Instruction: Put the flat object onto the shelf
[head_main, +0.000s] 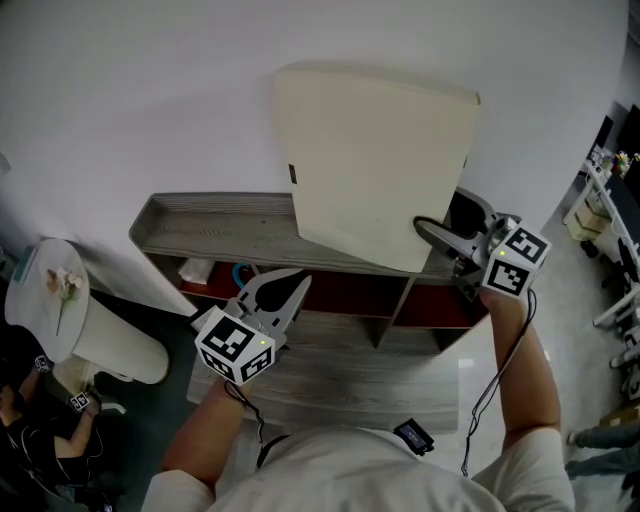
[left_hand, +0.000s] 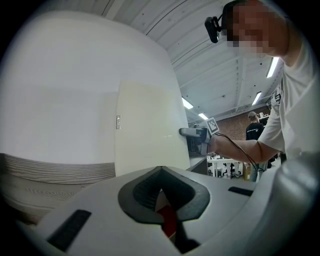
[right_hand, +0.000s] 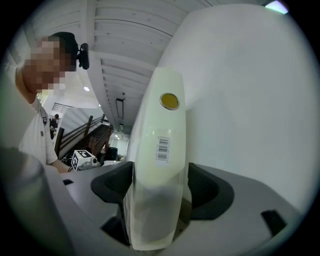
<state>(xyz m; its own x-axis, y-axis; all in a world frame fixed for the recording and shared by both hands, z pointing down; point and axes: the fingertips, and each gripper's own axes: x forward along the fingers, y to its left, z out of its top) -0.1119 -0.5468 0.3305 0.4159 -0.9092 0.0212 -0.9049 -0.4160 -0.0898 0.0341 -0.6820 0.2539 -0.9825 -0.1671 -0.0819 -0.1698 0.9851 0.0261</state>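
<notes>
The left tongs (head_main: 297, 284) hover closed and empty near the front of the shelf (head_main: 200, 226), left of centre. Their own view shows the jaws meeting with nothing between them. To their right, the flat object (head_main: 375, 160) already stands on edge on the shelf's top, and its far face seems to lean on the wall (head_main: 150, 100). At its right edge the right tongs (head_main: 428, 230) straddle it with jaws spread wide, the pads beside it rather than biting in. I judge this to be the release step. Next, the right tongs would need to back off rightward without tipping the panel. Only the right gripper view shows the barcode label (right_hand: 163, 148) and yellow sticker (right_hand: 169, 101) on that edge. Only the head view shows the compartments (head_main: 340, 296) below.
</notes>
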